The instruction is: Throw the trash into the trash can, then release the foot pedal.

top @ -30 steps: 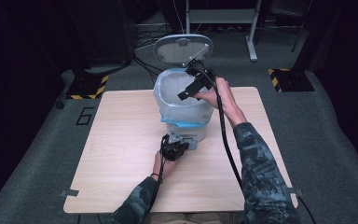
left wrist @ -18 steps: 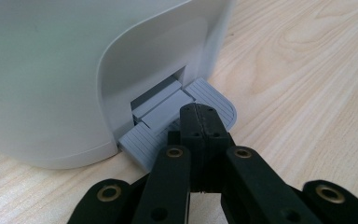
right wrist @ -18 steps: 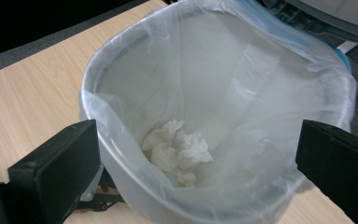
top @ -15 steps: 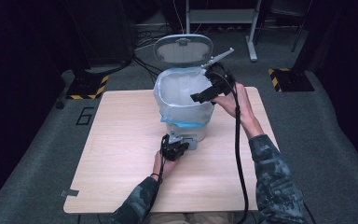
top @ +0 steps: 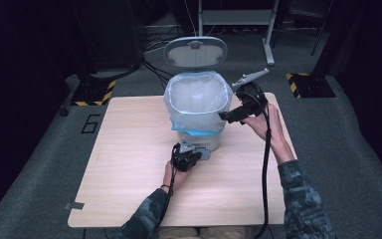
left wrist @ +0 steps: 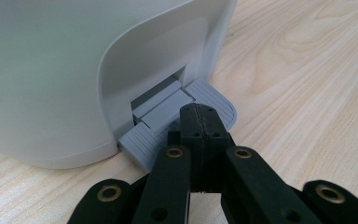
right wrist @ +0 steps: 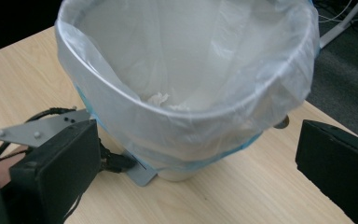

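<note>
At a wooden table, the left gripper presses its jaws, closed flat against each other with nothing between them, down on the grey ribbed pedal at the foot of a white pedal bin. The right gripper, held in the air at three o'clock of the bin's rim, has its jaws spread wide and empty; in the right gripper view the two black jaws stand far apart at either edge of the frame.

A dark figure "6" is marked on the grey floor at nine o'clock of the table; no other writing can be read.

The pedal's far end runs into a slot in the bin's base and is lost there. The left gripper's own arms cover the pedal's near edge.

The bin stands at the table's twelve o'clock edge, its lid raised upright behind it. A thin translucent liner bag is folded over the rim, a blue band of it showing low on the outside. Inside, a small crumpled white scrap lies near the bottom; what it is cannot be made out.
</note>
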`<state>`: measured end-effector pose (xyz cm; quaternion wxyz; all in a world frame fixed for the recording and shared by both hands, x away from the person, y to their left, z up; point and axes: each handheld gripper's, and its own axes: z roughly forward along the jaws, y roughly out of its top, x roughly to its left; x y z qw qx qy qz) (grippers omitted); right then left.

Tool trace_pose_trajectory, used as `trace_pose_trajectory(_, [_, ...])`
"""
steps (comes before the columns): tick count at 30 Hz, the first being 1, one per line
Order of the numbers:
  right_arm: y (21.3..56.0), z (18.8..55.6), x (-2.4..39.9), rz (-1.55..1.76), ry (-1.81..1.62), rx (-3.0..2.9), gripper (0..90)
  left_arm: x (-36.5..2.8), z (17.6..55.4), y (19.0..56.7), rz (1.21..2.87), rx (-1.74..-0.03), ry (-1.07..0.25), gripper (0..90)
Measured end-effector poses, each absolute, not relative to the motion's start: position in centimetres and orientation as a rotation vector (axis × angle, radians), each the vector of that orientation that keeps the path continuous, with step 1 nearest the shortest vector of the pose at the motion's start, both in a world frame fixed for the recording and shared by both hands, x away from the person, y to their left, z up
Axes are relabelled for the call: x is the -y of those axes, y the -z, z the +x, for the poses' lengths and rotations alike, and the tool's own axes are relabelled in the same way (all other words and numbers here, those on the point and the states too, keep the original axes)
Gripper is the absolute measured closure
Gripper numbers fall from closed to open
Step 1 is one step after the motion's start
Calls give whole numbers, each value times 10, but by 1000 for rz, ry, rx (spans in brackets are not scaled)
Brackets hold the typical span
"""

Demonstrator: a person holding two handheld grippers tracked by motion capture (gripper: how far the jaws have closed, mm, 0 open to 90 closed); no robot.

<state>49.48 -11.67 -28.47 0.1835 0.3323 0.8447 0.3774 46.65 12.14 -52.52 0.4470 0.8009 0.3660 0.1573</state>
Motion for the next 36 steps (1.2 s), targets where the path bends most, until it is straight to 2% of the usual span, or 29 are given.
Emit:
trace_pose_trajectory(9, [304, 480, 139, 984, -1060, -2356, 0, -122, 468, 525, 1981, -913, -382, 897])
trace_pose_trajectory(10, [305, 477, 141, 1000, -1050, -2354, 0, -123, 468, 524, 1968, -915, -358, 860])
trace_pose_trajectory(14, [312, 468, 152, 998, -1064, -2327, 0, -129, 459, 513, 2012, -917, -304, 437])
trace_pose_trajectory(18, [324, 454, 163, 1021, -1075, -2297, 0, -147, 441, 499, 2012, -891, -300, 251])
trace_pose_trajectory(24, [356, 434, 186, 1085, -1083, -2244, 0, -185, 422, 487, 1968, -956, -364, 166])
trace_pose_trajectory(36, [426, 396, 225, 1218, -1001, -2211, 0, -267, 393, 495, 1953, -1103, -506, 147])
